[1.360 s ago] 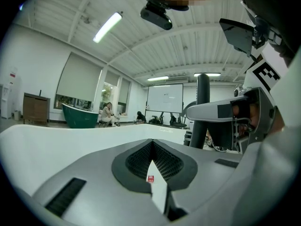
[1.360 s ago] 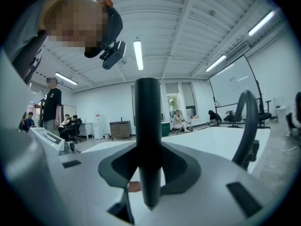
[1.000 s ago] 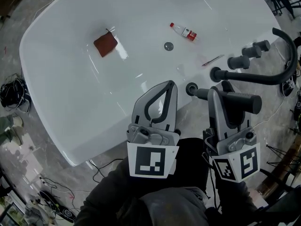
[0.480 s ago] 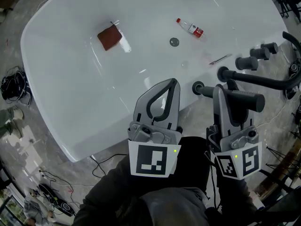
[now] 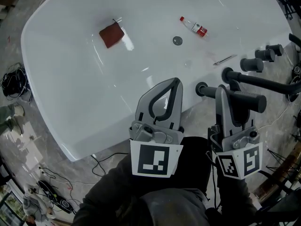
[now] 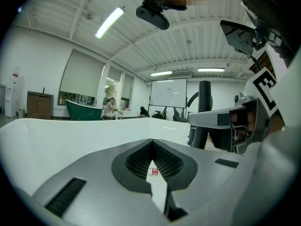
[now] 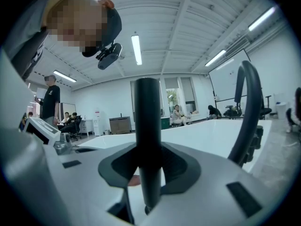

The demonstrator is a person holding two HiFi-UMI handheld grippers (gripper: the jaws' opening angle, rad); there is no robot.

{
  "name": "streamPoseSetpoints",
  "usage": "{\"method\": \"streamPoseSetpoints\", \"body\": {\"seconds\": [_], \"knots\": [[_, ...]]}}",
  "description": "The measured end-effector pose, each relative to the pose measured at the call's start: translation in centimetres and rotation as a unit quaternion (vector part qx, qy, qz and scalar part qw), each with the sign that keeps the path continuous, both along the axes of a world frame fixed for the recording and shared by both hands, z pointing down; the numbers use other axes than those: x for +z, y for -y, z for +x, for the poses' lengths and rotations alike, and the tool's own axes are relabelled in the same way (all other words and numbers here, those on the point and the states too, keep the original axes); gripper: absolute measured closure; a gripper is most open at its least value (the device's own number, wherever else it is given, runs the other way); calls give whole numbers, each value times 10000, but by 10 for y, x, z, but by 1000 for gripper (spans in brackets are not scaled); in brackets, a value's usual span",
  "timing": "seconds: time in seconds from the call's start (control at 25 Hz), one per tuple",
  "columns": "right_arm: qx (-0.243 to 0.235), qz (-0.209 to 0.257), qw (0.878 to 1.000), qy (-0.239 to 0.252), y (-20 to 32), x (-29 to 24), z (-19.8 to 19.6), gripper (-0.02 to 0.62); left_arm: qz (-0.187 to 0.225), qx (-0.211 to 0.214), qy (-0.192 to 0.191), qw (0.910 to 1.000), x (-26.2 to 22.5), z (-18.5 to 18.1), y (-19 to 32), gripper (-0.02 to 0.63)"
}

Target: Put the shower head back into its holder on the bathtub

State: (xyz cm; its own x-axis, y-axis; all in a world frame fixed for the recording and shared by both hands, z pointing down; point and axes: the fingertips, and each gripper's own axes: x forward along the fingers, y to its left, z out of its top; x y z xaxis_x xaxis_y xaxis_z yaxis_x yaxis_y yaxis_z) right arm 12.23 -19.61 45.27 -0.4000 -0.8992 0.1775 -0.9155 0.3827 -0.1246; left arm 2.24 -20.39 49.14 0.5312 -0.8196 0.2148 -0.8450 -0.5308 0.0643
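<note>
Head view shows the right gripper (image 5: 223,92) with its fingers clamped across the black shower head (image 5: 244,100). The shower head lies level over the bathtub (image 5: 70,126) rim, its thin end beside a round black socket (image 5: 202,89) that I take for the holder, while the left gripper (image 5: 173,86) hovers nearby, fingers shut on nothing. Held crosswise, the smooth round handle could swivel or slide in the grip as it tips toward the socket and drop into the tub, or a misjudged swing could knock it against the spout (image 5: 263,81) close behind.
</note>
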Motion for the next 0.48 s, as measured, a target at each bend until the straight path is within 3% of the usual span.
{"method": "streamPoseSetpoints", "body": {"seconds": [0.48], "knots": [[-76,-6,9999,140,6,12,2,465,-46,-64,89,9999,11,0,5,604]]}}
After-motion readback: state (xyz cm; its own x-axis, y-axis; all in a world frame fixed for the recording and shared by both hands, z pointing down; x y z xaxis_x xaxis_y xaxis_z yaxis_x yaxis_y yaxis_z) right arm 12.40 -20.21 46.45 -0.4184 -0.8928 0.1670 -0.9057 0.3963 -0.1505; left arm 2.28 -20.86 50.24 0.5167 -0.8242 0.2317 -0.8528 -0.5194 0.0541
